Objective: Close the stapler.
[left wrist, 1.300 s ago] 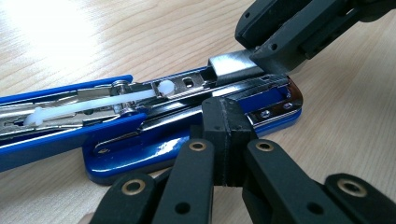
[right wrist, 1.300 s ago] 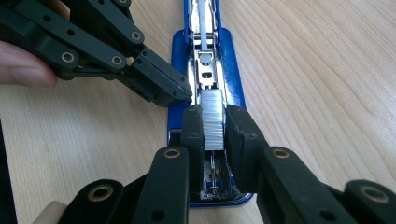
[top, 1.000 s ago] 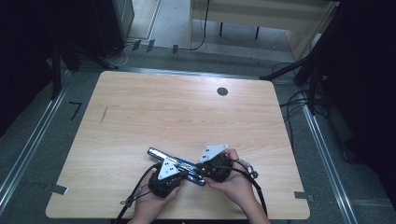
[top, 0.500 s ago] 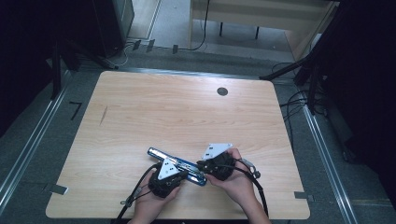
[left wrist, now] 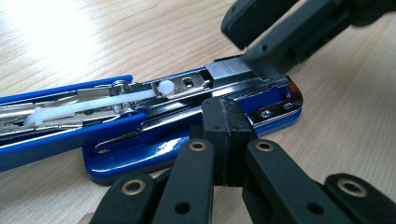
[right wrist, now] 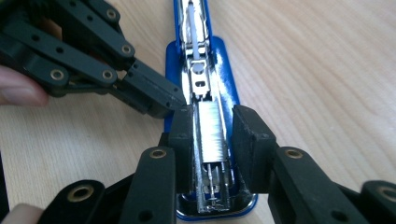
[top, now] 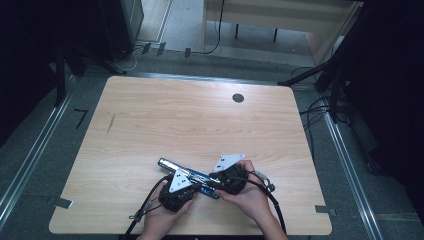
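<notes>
I see my left gripper (left wrist: 224,135) closed, pressing the open blue stapler (left wrist: 140,135); my right gripper (right wrist: 212,140) has just been opening, its jaws straddling the staple strip (right wrist: 211,133); whether they touch it is unclear.

You have a light wooden table (top: 150,130) with a small dark round cap (top: 238,98) set into it near the far edge and a short dark mark (top: 110,123) toward its left side. Grey floor (top: 35,165) surrounds it, with metal rails (top: 350,170) along both sides. Black cables (top: 320,107) trail past the far right corner, and a pale wooden bench (top: 280,15) stands beyond.
</notes>
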